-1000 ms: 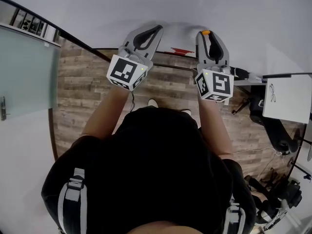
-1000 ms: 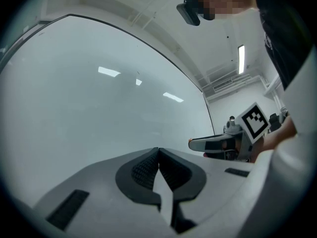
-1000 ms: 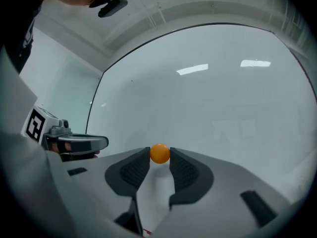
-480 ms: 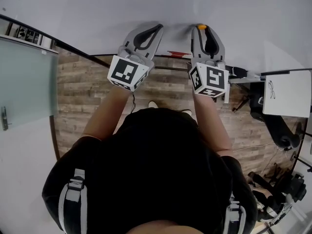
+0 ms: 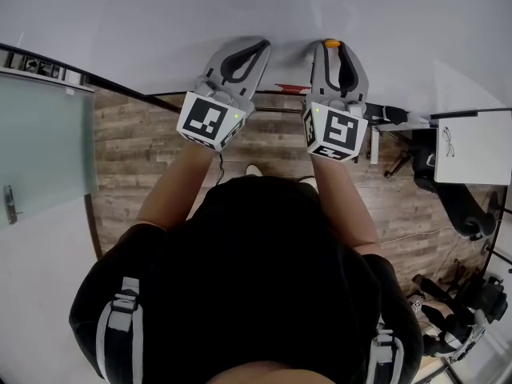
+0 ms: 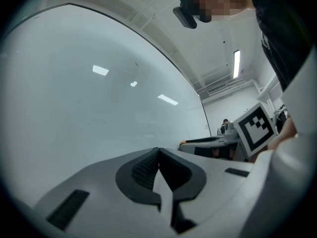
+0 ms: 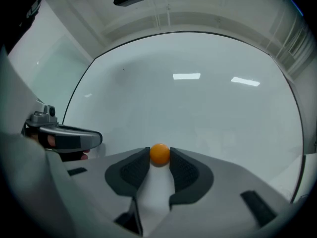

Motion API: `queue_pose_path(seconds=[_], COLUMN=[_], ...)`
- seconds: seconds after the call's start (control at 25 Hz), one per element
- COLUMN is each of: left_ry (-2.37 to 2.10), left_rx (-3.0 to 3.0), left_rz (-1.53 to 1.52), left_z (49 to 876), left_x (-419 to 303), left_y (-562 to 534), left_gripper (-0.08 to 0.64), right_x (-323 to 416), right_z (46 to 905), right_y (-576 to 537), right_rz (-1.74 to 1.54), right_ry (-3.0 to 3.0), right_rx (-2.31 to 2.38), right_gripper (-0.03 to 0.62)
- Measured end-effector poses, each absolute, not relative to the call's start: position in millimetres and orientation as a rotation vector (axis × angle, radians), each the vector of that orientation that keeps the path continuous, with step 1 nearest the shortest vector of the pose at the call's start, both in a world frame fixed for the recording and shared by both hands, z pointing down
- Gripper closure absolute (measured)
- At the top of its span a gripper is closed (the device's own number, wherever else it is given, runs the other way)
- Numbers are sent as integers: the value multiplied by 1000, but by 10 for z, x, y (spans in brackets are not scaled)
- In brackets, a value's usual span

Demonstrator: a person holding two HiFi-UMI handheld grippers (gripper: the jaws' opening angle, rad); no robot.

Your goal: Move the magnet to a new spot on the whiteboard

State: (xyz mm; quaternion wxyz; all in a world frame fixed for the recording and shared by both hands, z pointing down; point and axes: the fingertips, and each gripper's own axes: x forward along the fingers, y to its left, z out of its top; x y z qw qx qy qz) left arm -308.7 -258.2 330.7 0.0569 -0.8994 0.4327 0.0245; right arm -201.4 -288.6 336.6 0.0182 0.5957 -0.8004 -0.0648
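A small orange magnet (image 7: 159, 153) sits between the fingertips of my right gripper (image 7: 159, 155), which is shut on it. In the head view the magnet (image 5: 332, 44) is right up at the whiteboard (image 5: 240, 6); whether it touches the board I cannot tell. The whiteboard (image 7: 188, 103) fills the right gripper view. My left gripper (image 5: 261, 47) points at the board just left of the right one (image 5: 332, 48). Its jaws (image 6: 158, 150) meet at the tips with nothing between them. The right gripper's marker cube (image 6: 256, 128) shows at the edge of the left gripper view.
A red object (image 5: 292, 88) lies along the whiteboard's lower edge between the two grippers. A frosted glass door (image 5: 40, 134) stands at the left. At the right are a white desk (image 5: 472, 146) with glasses on it and dark gear on the wooden floor (image 5: 136, 150).
My right gripper has turned a little and its marker cube has swung left, with the magnet still held. The left gripper has stayed put.
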Motion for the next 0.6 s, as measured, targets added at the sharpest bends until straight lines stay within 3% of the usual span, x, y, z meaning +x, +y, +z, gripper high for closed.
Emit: queue_pose_path(seconds=[0.6], left_ry=[1266], left_rx=[-2749], left_rz=[88], left_z=[3328], left_x=[-2996], left_y=[-2673], left_gripper=[555], right_x=[-2047], right_z=[3384], right_y=[-2904], right_rz=[-325], right_ry=[-2358], right_rx=[1901], right_gripper=[468])
